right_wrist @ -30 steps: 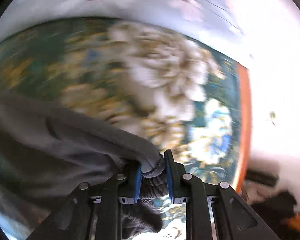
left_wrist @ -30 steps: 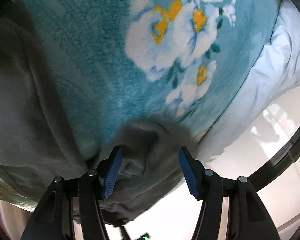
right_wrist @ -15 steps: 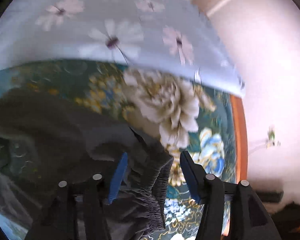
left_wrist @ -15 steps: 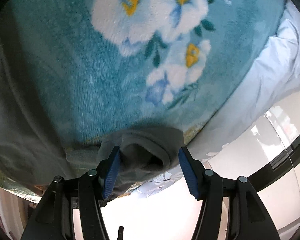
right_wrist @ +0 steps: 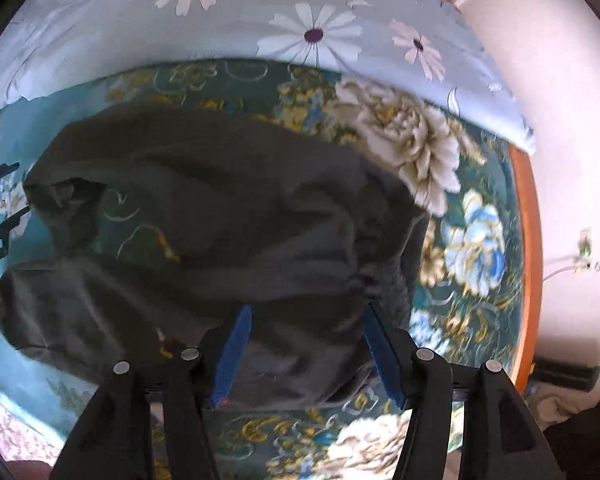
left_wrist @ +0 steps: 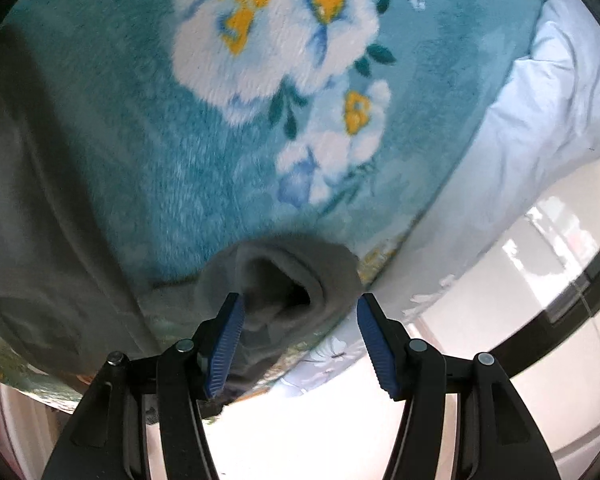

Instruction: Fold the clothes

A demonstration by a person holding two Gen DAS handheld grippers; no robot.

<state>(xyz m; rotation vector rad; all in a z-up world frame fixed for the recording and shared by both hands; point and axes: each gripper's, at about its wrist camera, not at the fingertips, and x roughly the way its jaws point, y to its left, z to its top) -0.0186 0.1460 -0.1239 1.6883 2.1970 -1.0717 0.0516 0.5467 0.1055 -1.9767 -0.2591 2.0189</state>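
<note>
Through the left wrist camera I see my left gripper (left_wrist: 300,344) with its blue ribbed pads standing apart. The ribbed cuff of a dark grey fleece trouser leg (left_wrist: 288,284) sits just ahead of and between them, its mouth gaping toward me; the left pad may brush the cloth, but nothing is pinched. Compared with a second ago the cuff has slid off the bunch that filled the gap and now lies flat on the teal plush blanket with white and yellow flowers (left_wrist: 148,152), close to its edge, with a pale blue quilt (left_wrist: 540,128) beyond.

Through the right wrist camera the bigger change shows. My right gripper (right_wrist: 306,356) was clamped on the gathered waistband a second ago; its jaws have just been opening and now stand wide, the cloth lying slack beneath them and not gripped. The dark grey fleece trousers (right_wrist: 228,208) are spread over the dark green floral blanket (right_wrist: 452,248), legs running away to the left where both cuffs lie, and a daisy-print sheet (right_wrist: 312,36) is behind.

I judge the garment has been laid out and released at both ends, so the first fold is what remains.
</note>
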